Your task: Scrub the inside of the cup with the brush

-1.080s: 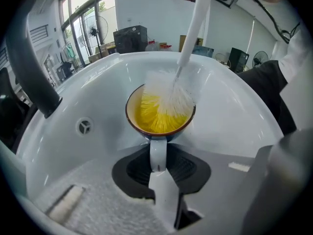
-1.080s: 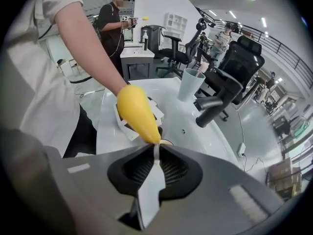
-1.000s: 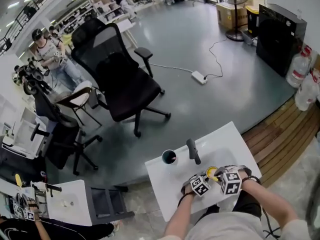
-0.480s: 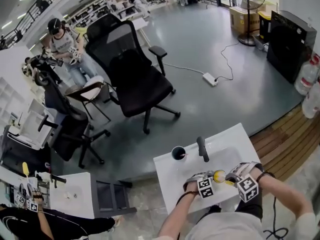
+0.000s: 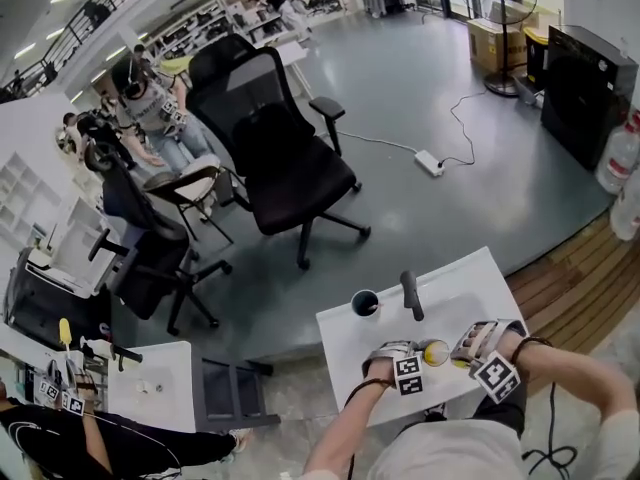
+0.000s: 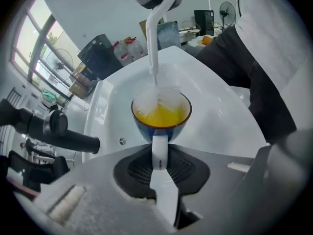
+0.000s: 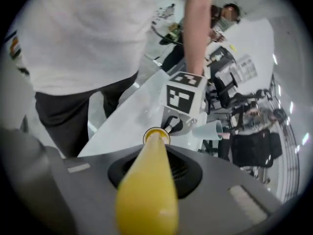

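Grey floor (image 5: 470,178) and black chairs (image 5: 290,163) are stretching beyond the white sink (image 5: 345,348), over which my left gripper (image 6: 160,166) is clamping the cup (image 6: 161,119) by its handle while my right gripper (image 7: 155,168) is gripping the brush (image 6: 152,48), bristles sitting inside it.

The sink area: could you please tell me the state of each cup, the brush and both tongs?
cup: opening up, held by its handle, bristles inside.
brush: head down in the cup, yellow handle gripped.
left tongs: shut on the cup's handle.
right tongs: shut on the brush's handle.
second cup: upright on the sink top, untouched.
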Demonstrator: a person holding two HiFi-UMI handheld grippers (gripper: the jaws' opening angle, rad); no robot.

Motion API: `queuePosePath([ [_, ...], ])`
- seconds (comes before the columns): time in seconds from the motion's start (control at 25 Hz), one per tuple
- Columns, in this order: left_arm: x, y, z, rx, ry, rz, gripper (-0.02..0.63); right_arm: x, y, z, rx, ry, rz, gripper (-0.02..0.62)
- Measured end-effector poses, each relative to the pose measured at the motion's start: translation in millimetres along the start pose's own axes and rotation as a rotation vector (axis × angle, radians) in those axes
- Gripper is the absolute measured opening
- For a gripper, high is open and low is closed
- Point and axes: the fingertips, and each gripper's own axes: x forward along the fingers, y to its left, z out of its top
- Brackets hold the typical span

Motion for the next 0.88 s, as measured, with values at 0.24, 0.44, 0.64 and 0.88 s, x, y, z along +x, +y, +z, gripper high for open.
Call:
queuePosePath([
  [0.24,-3,10,-17,-0.183,-0.004,0.08,0.052,13,-25,-18,0.567,-0.098,-0.079,0.037],
  [0.44,0,16,-24,-0.32,-0.018,0.13,0.052,15,-36,-24,0.889,-0.151,-0.096,0.037],
  [0.64,2,21,-31,-0.434,-0.041,0.175,0.052,13,-46,-32,1.182,-0.204,-0.115,0.037],
  [0.88,6,23,-37,-0.534,-0.03,0.226,0.052,19,-46,-38,1.409,-0.238,-0.155,0.037],
])
